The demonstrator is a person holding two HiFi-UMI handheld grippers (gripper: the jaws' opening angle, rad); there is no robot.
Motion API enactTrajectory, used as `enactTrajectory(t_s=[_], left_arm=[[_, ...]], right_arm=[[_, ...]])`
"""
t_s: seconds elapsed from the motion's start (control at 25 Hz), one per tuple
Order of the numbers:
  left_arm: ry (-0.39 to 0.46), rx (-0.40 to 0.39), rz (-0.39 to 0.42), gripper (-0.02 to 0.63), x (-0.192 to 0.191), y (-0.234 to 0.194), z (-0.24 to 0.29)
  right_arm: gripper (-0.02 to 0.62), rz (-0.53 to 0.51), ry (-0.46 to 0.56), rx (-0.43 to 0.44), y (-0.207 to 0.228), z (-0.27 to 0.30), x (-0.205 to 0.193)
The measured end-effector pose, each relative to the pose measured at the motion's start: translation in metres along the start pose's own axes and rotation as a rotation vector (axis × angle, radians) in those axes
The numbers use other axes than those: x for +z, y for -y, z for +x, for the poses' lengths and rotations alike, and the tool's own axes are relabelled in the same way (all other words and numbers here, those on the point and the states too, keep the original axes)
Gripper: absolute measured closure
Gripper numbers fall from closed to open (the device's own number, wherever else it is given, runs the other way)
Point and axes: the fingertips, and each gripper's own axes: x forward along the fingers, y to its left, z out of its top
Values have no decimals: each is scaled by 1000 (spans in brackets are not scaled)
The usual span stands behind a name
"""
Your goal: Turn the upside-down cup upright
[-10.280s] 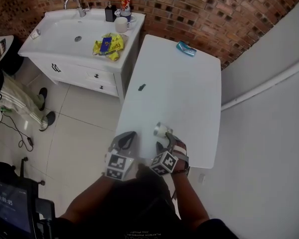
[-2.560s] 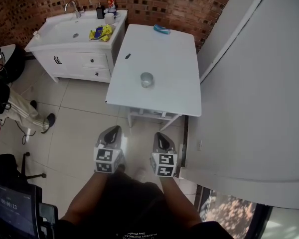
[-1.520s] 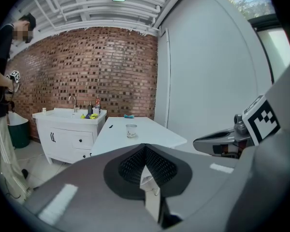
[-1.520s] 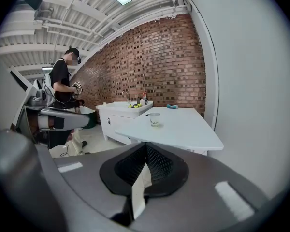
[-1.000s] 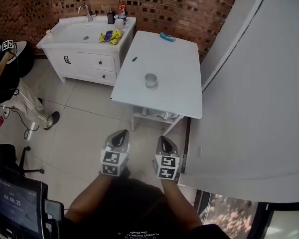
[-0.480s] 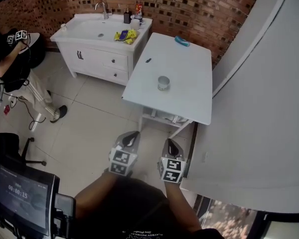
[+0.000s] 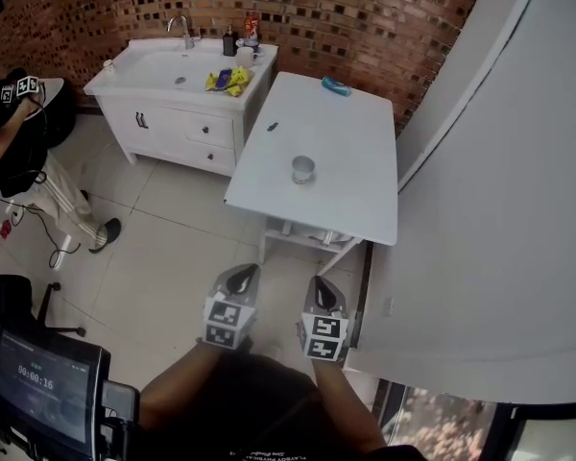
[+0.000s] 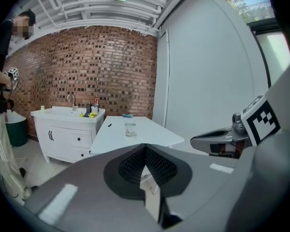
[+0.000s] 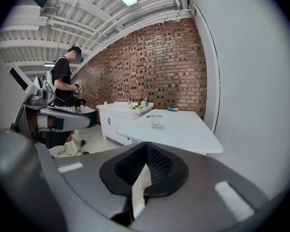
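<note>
The clear cup (image 7: 303,169) stands mouth up near the middle of the white table (image 7: 350,195), alone. It also shows small and far off in the left gripper view as the cup (image 8: 130,129) and in the right gripper view as the cup (image 9: 156,121). My left gripper (image 7: 244,274) and right gripper (image 7: 320,287) hang side by side over the tiled floor, well short of the table's near edge. Both are shut with nothing between their jaws, which meet tip to tip, left gripper (image 8: 145,149), right gripper (image 9: 146,147).
A white sink cabinet (image 7: 163,113) with bottles and yellow packets stands left of the table. A blue object (image 7: 335,86) and a small dark item (image 7: 272,127) lie on the table's far part. A grey wall (image 7: 499,209) runs along the right. A person (image 7: 19,133) sits far left, a screen (image 7: 43,387) is near my left.
In the oldest frame both grippers were at the table's near edge by the cup; they now sit far back from it. Over the last second only the head view shifted slightly.
</note>
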Motion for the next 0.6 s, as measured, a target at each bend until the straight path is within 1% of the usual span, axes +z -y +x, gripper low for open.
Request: enactTrajectory(t_s=[0.24, 0.36, 0.6], left_arm=[[23, -5, 3, 609, 6, 1, -3], [28, -5, 11, 609, 7, 4, -3], [37, 17, 20, 609, 6, -1, -8]], right_arm=[[583, -10, 10, 1, -4, -1, 3], [583, -4, 31, 1, -3, -1, 6], [583, -1, 28, -6, 2, 1, 2]])
